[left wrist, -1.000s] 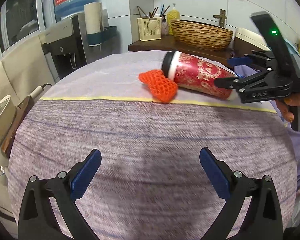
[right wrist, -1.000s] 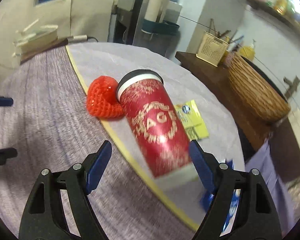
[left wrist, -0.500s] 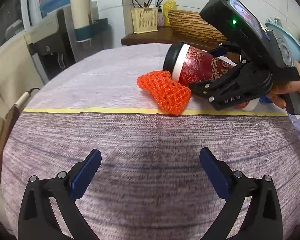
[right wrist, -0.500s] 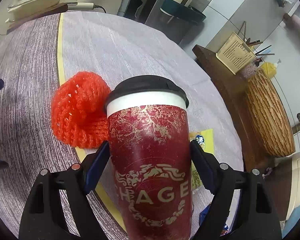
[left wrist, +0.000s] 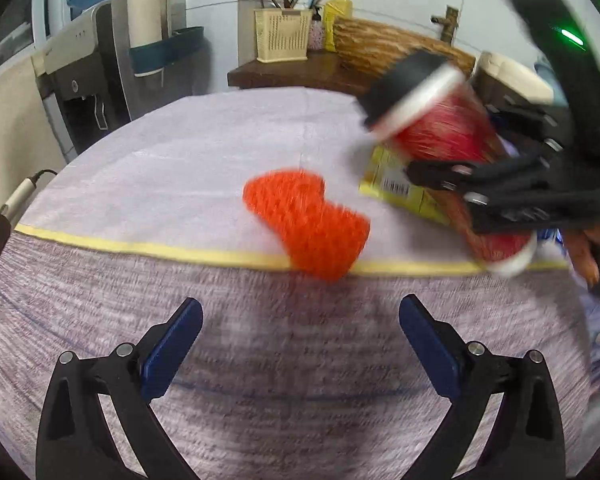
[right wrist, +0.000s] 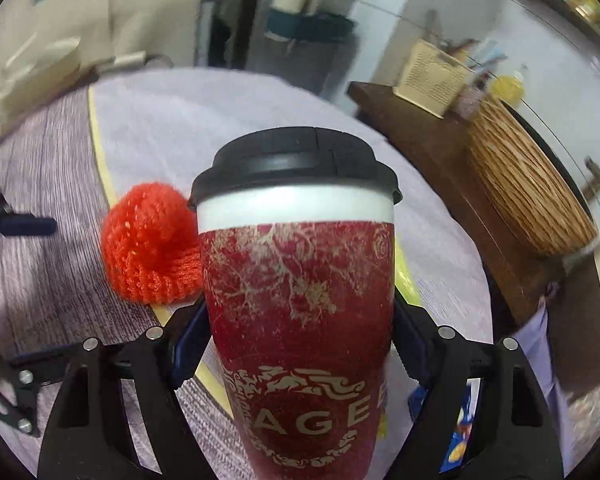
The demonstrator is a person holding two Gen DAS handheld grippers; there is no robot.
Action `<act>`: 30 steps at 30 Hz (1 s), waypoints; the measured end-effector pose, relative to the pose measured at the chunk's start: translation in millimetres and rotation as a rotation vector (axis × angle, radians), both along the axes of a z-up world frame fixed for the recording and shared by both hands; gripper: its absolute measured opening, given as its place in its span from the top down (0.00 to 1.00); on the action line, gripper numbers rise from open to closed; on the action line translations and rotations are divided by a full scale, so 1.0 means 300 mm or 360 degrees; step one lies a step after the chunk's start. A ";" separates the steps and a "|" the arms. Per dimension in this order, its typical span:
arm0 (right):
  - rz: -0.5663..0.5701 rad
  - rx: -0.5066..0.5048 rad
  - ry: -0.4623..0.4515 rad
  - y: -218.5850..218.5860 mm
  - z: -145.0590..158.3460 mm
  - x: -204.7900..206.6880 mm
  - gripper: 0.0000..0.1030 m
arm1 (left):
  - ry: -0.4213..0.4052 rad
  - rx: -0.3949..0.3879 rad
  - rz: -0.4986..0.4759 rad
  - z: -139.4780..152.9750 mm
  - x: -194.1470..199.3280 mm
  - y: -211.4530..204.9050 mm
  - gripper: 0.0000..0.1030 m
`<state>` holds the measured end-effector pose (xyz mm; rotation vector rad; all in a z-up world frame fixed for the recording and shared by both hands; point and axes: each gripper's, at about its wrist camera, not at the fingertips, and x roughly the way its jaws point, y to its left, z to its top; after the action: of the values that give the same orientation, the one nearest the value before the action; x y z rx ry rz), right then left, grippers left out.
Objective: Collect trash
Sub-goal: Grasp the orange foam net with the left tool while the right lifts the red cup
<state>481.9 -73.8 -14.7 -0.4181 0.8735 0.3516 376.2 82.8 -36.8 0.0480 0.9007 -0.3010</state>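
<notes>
Clamping the red paper cup (right wrist: 300,304) between its blue pads, your right gripper (right wrist: 300,344) grips the printed body below the white band and the black lid (right wrist: 294,164), with both jaws pressed against the cup's sides. From the left wrist view the same cup (left wrist: 440,132) appears tilted, lid end up and toward the left, its base end low by the yellow stripe on the table cloth (left wrist: 204,160) (motion blur smears the outline, so you cannot tell whether the base touches the cloth). Your left gripper (left wrist: 300,344) hangs over the darker purple part of the cloth with its jaws spread wide and nothing between them. Ahead of it lies the orange knitted net (left wrist: 308,220), flat on the cloth and overlapping the yellow stripe, just beside the cup without being gripped. A yellow wrapper (left wrist: 400,188) with a barcode lies on the cloth beneath the raised cup. Behind the table, on a dark wooden counter (right wrist: 432,136), stand a woven basket (right wrist: 524,184) and a cream utensil holder (left wrist: 282,34).
</notes>
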 end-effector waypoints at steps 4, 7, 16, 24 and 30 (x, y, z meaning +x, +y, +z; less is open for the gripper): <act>-0.0086 0.0151 -0.0073 -0.089 0.071 -0.091 0.24 | -0.0059 -0.0039 0.0039 0.026 0.055 -0.028 0.05; -0.0104 0.0222 -0.0118 -0.130 0.104 -0.169 0.24 | -0.0044 -0.0020 0.0102 0.012 0.111 -0.049 0.05; -0.0171 0.0430 -0.0213 -0.247 0.158 -0.391 0.24 | 0.0040 -0.0096 0.0213 -0.038 0.124 -0.052 0.79; -0.0184 0.0530 -0.0262 -0.299 0.158 -0.547 0.24 | -0.0143 -0.0073 0.0184 0.073 -0.107 -0.045 0.82; -0.0193 0.0542 -0.0351 -0.329 0.168 -0.711 0.24 | -0.0279 -0.0067 0.0107 0.146 -0.343 -0.081 0.82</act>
<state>268.6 -172.4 35.6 -0.0852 0.6054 0.3277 273.4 58.6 6.9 0.0050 0.7206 -0.2492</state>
